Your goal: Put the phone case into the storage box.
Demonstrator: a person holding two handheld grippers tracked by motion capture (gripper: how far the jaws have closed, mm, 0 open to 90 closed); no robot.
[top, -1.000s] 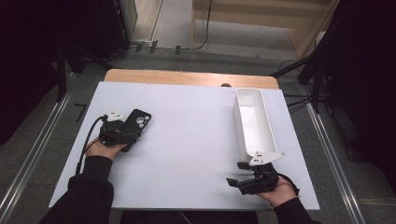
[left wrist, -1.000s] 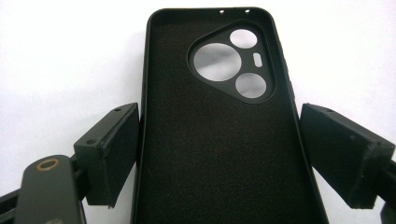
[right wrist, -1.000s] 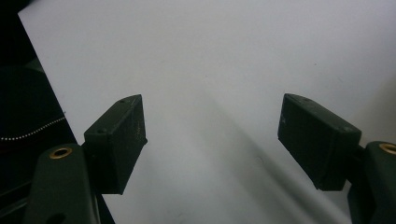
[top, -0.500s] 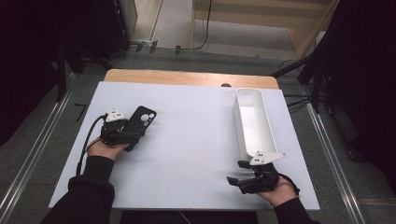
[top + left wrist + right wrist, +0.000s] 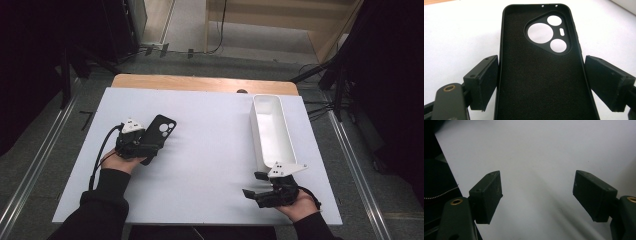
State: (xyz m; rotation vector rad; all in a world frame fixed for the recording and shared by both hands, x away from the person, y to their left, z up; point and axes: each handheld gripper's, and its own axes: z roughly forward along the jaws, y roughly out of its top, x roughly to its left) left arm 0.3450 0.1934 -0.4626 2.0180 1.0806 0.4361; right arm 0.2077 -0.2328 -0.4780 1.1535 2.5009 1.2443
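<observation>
Phone case, black, hollow side up, clamped by its long edges between the jaws of the left gripper, near the worktop's left edge; right gripper, jaws parted and empty, at the near right corner; white tray along the right edge beyond.

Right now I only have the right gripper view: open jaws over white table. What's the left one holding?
Observer: The left gripper has a black phone case clamped between its pads across the long edges, open side up.
Operator: Where's the tray from my right gripper?
Observer: The white tray lies along the table's right side, with its near end just beyond the right gripper. The jaws point left, away from it.
Operator: Anything in it?
Observer: It looks empty.
</observation>
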